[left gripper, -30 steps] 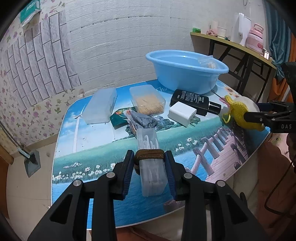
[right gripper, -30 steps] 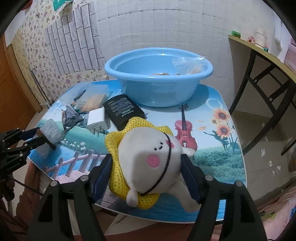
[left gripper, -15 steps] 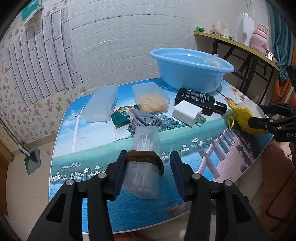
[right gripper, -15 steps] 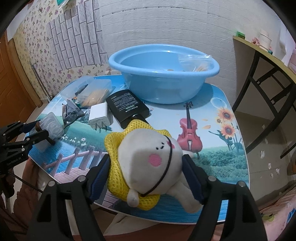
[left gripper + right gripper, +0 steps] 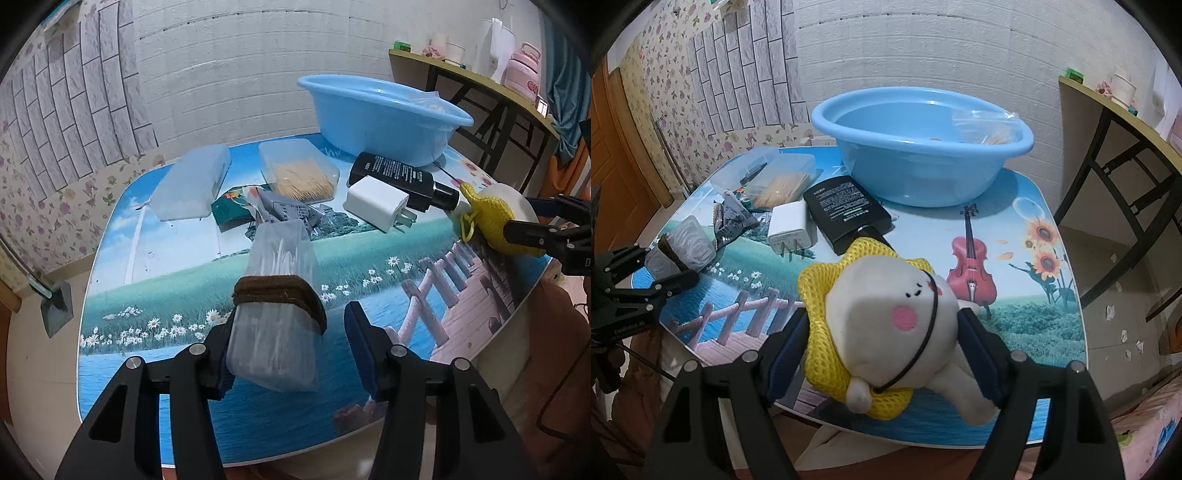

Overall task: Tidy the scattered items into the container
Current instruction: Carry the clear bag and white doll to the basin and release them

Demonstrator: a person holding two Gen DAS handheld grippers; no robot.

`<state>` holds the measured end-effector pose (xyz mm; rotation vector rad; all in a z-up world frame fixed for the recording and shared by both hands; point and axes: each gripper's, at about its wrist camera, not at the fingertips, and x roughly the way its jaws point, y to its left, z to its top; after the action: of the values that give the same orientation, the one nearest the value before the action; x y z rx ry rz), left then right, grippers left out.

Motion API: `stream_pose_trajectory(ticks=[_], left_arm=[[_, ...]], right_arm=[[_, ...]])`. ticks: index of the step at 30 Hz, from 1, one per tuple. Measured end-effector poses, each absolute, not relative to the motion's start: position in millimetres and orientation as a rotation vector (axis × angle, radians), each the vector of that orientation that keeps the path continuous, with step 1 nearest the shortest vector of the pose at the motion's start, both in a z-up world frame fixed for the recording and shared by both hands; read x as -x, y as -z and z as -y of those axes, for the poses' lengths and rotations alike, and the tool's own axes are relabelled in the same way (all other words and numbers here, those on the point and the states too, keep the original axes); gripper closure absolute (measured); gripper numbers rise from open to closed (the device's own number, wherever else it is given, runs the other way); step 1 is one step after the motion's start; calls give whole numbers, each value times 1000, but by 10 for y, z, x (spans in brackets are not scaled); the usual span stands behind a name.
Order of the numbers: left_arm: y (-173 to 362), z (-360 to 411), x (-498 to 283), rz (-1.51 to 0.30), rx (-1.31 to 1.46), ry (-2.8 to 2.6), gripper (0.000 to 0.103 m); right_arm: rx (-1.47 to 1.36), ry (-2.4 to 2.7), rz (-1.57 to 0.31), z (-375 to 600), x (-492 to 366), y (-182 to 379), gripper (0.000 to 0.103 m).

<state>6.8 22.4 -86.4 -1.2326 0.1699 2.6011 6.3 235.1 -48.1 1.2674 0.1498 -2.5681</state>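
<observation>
Near the tabletop's [image 5: 258, 258] front edge, well short of the blue basin [image 5: 380, 114], the cotton-swab box [image 5: 275, 325] lies between the left gripper's [image 5: 291, 350] parted fingers, long axis toward the basin; its near end is hidden. Right gripper [image 5: 882, 347], fingers just widened, flanks the plush toy [image 5: 886, 321]; contact is unclear.

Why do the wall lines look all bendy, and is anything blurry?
Left wrist view: the fisheye lens bows the white brick wall lines, and the corners go dark. Right wrist view: same bending; the plush toy and blue basin look sharp, with a soft shadow under the basin.
</observation>
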Motion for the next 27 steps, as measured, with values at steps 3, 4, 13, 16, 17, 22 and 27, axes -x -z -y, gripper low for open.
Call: stream_pose_trajectory(ticks=[3, 4, 13, 16, 17, 22, 27], left_arm=[[824, -215, -78, -157, 1212, -2597, 69], [818, -219, -77, -158, 1211, -2594, 69], [626, -253, -118, -166, 1143, -2620, 70], [517, -258, -93, -160, 1116, -2633, 70], [472, -261, -78, -151, 1105, -2636, 70], [244, -329, 2, -123, 1035, -2650, 70], [23, -474, 109, -126, 955, -2646, 70]], right_arm=[[-1268, 2568, -151, -2354, -61, 481, 23], [-1268, 2568, -150, -2355, -61, 481, 23], [-1211, 2558, -35, -2419, -91, 399, 33], [-1159, 2585, -32, -2427, -120, 292, 35], [-1141, 2589, -20, -2437, -128, 251, 35], [-1045, 2606, 14, -2459, -164, 55, 35], [-973, 2623, 15, -2441, -149, -117, 35]])
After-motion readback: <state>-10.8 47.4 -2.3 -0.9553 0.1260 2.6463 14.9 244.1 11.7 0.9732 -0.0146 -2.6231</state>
